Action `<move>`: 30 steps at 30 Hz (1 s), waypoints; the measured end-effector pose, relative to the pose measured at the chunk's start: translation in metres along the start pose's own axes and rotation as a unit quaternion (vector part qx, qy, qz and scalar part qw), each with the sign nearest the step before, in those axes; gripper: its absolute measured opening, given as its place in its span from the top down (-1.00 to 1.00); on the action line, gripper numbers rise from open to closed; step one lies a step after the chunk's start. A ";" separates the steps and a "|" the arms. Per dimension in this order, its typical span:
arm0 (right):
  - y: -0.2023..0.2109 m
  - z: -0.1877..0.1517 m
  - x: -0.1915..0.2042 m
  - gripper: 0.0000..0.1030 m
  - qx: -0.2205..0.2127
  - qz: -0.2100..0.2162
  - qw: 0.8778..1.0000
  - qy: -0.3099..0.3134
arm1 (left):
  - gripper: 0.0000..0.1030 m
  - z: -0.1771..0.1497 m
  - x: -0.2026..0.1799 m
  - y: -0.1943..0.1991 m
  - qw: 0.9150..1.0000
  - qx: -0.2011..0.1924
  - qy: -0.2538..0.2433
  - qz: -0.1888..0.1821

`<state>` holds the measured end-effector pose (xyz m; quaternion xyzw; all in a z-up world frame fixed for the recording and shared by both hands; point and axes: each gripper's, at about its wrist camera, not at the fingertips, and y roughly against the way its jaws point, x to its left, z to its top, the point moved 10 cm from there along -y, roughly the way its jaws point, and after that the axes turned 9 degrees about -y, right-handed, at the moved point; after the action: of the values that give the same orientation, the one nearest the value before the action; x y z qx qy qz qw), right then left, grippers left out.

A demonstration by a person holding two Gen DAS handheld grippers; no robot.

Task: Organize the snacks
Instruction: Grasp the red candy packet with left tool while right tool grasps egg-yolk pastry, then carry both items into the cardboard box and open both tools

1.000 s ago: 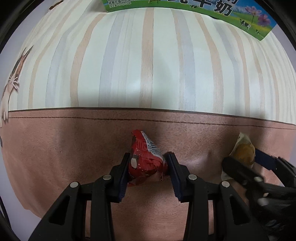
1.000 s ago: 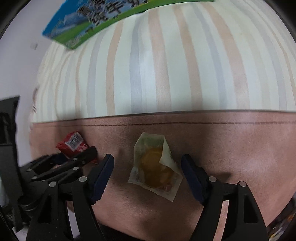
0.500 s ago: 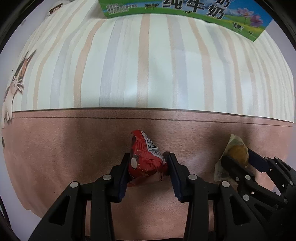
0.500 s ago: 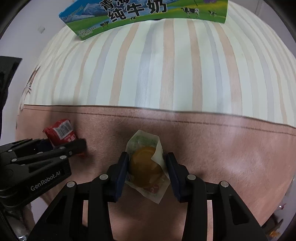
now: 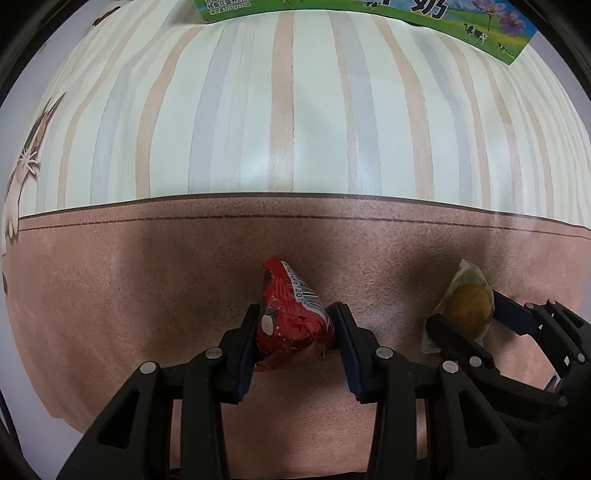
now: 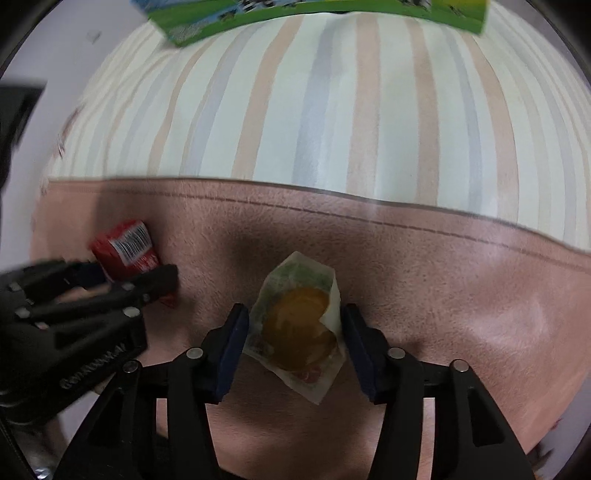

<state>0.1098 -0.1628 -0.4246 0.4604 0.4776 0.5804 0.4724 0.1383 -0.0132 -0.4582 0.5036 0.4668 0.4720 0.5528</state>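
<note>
My left gripper (image 5: 295,325) is shut on a red snack packet (image 5: 291,314) with a barcode, over the brown band of the tablecloth (image 5: 110,295). My right gripper (image 6: 293,328) is shut on a clear packet with a yellow-orange pastry (image 6: 299,328). In the left wrist view the right gripper (image 5: 469,321) and its pastry packet (image 5: 467,306) show at the right. In the right wrist view the left gripper (image 6: 129,277) and the red packet (image 6: 127,251) show at the left.
The far part of the cloth is striped in cream, peach and grey (image 5: 295,110). A green and blue milk carton (image 5: 369,14) lies at the far edge; it also shows in the right wrist view (image 6: 314,14). A cartoon cat print (image 5: 26,155) is at the left.
My right gripper closed on the pastry packet, from wide open a second ago. Both grippers have lifted a little with their packets. The left grip is unchanged.
</note>
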 end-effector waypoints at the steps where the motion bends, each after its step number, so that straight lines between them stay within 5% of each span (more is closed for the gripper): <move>1: 0.004 -0.001 -0.001 0.12 -0.009 -0.001 1.000 0.003 | 0.28 0.000 0.000 -0.001 1.000 0.000 0.000 0.000; 16: 0.083 0.008 -0.045 0.13 -0.073 0.073 0.992 -0.073 | 0.28 0.025 -0.007 0.051 0.999 -0.041 0.001 -0.030; 30: 0.211 0.144 -0.052 0.13 -0.180 0.117 0.973 -0.081 | 0.28 0.166 -0.014 0.189 0.983 -0.166 -0.039 -0.061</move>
<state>0.2354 -0.2171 -0.2028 0.4661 0.2687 0.6687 0.5132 0.2916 -0.0377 -0.2596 0.3934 0.3897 0.4888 0.6741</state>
